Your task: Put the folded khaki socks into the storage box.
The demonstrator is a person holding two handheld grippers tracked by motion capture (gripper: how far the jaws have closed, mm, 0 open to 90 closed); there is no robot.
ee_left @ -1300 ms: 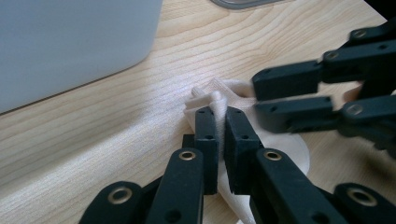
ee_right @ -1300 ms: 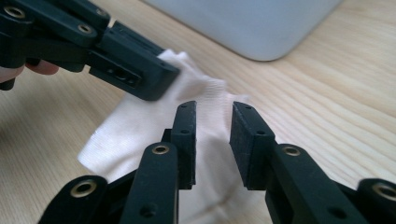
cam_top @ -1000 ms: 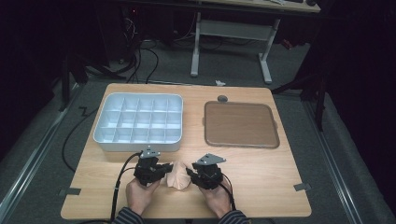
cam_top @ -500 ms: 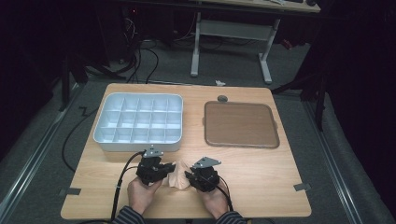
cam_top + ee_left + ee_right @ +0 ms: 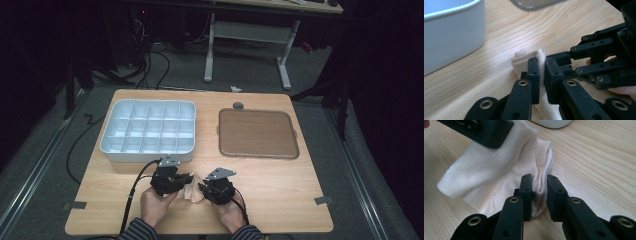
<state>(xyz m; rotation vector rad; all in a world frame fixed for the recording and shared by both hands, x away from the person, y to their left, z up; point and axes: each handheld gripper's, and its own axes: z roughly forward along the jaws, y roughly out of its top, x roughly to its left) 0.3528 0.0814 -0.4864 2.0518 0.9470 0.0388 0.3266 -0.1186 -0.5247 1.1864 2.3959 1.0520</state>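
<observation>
A cream sock point(image 5: 192, 191) lies bunched on the wooden table near its front edge, between both hands. My left gripper point(image 5: 186, 180) comes at it from the left. In the left gripper view its jaws point(image 5: 541, 66) are shut on an upright fold of the sock point(image 5: 520, 61). My right gripper point(image 5: 204, 189) meets it from the right. Its jaws point(image 5: 539, 182) have just been closing and now squeeze a bunched fold of the sock point(image 5: 486, 177) between the pads. The left gripper's body point(image 5: 486, 132) sits over the sock's far end.
A white compartment tray point(image 5: 112, 145) stands just behind the left hand. A brown flat tray point(image 5: 258, 132) lies at the back right, with a small grey disc point(image 5: 238, 105) behind it. The table's front edge runs close under the forearms.
</observation>
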